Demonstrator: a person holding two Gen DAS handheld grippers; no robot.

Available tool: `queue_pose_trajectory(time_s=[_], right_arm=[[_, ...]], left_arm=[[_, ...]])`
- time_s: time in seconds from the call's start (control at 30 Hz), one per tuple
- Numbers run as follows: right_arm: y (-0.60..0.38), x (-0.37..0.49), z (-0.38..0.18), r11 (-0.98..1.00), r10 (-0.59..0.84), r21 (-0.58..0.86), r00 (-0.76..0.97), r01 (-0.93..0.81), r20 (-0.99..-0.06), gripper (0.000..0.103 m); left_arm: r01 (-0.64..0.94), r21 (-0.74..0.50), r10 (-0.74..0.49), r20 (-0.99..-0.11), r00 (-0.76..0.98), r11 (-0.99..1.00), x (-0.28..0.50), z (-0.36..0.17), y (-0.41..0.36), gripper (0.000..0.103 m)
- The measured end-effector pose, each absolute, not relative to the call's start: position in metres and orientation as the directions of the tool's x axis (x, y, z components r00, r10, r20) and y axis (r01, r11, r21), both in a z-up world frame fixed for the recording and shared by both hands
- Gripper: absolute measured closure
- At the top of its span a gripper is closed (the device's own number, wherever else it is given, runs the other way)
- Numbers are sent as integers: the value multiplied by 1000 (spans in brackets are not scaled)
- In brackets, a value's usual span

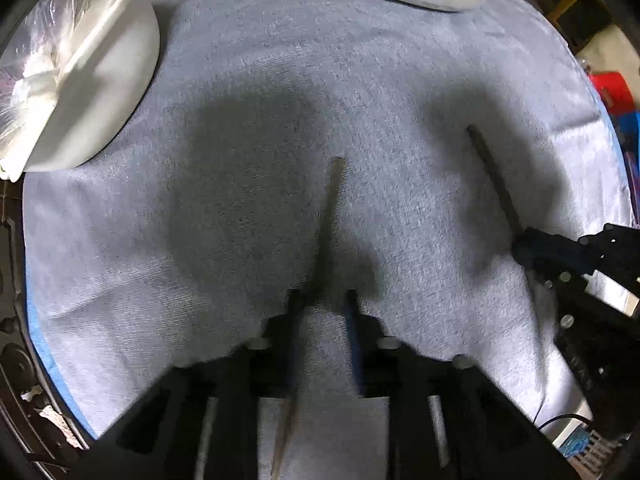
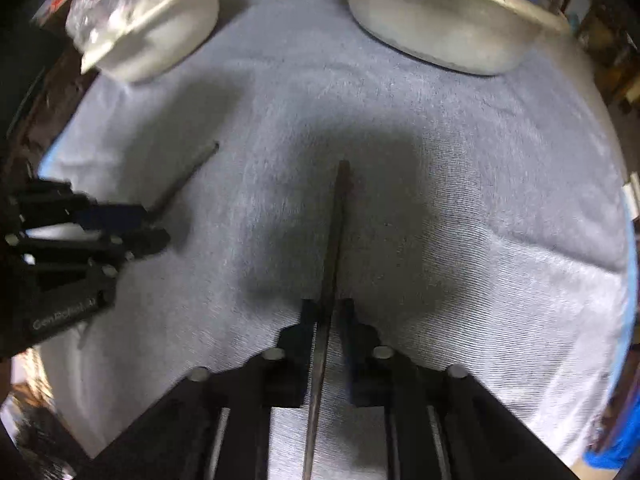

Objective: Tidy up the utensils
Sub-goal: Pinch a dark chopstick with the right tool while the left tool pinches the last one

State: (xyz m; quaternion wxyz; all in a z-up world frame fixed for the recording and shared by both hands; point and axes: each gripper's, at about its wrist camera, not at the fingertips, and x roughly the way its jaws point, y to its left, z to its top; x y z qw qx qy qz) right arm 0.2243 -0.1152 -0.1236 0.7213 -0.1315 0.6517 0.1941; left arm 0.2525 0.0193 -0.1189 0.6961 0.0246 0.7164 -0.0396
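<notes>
1. The left gripper point(image 1: 322, 296) points down over a grey-blue towel point(image 1: 248, 128) and is clamped on a pale wooden chopstick point(image 1: 334, 192); the stick runs between its two fingers and sticks out ahead of the tips toward the towel.
2. The right gripper point(image 2: 328, 306) also points down and is clamped on a dark chopstick point(image 2: 340, 216), which passes between its fingers and reaches out past the tips.
3. Seen from the left wrist, the right gripper point(image 1: 532, 244) is off to the right of the left one, with its dark chopstick point(image 1: 494, 176) jutting forward from it.
4. Seen from the right wrist, the left gripper point(image 2: 140, 220) is off to the left, its chopstick point(image 2: 188, 176) angling forward; this view is blurred.
5. Ahead and to the left of both grippers a white bowl point(image 1: 116, 80) holding crumpled clear plastic point(image 1: 44, 32) stands on the towel.
6. Ahead and to the right of the right gripper stands a metal basin point(image 2: 440, 28), also on the towel.
</notes>
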Motion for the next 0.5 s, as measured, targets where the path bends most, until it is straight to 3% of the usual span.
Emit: queue_pose_trajectory(time_s=[0.5], right_arm=[[-120,231,-130,879,43,57,-39,-474,-998,94]], left_arm=[[122,-6,2,-998,-68,992,244,-119,18,98]])
